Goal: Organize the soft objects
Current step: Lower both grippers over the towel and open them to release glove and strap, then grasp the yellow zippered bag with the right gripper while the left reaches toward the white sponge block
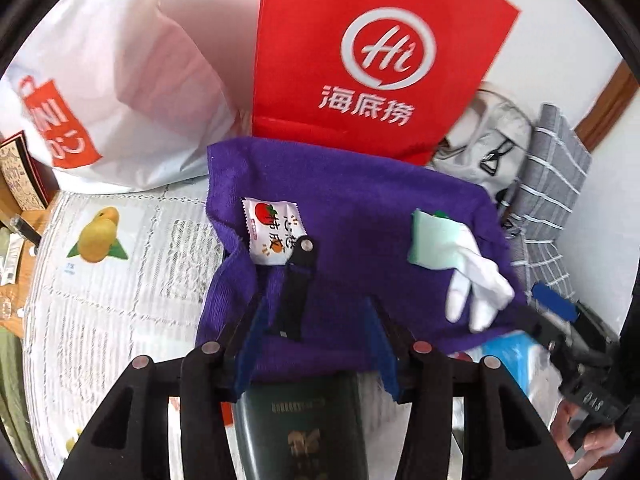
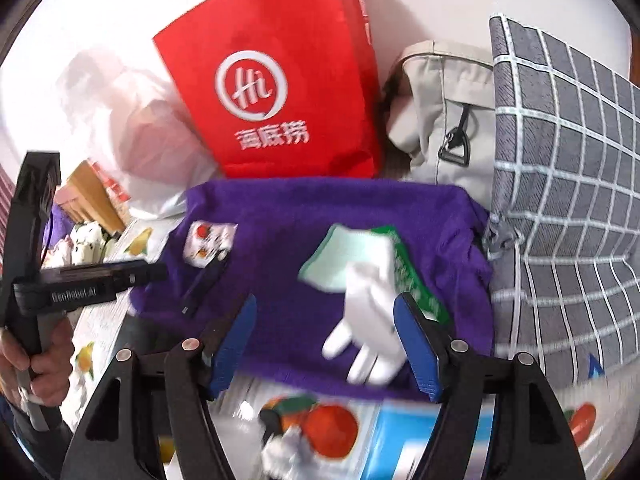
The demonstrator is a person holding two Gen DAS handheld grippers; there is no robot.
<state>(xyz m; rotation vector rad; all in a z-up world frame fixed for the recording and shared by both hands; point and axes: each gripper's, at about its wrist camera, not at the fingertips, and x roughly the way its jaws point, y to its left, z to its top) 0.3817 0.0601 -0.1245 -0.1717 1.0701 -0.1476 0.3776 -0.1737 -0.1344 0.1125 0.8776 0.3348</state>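
A purple towel (image 1: 360, 216) (image 2: 280, 216) lies spread on a fruit-print tablecloth (image 1: 100, 280). On it rest a white tomato snack packet (image 1: 272, 232) (image 2: 208, 242), a black strap (image 1: 296, 292), a pale green packet (image 1: 434, 240) (image 2: 340, 256) and a white glove (image 1: 476, 280) (image 2: 368, 304). My left gripper (image 1: 316, 344) hangs open over the towel's near edge, its pads clear of the cloth. My right gripper (image 2: 324, 344) is open above the towel's right part, with the glove's fingers just inside its right pad. A dark green booklet (image 1: 304, 428) shows below the left jaws.
A red paper bag (image 1: 376, 52) (image 2: 276, 88) and a white plastic bag (image 1: 120, 80) stand behind the towel. A beige bag (image 2: 444, 120) and a grey checked cushion (image 2: 560, 200) crowd the right side. A blue box (image 2: 420, 432) lies near the front. A person's hand (image 2: 36, 356) grips the left tool.
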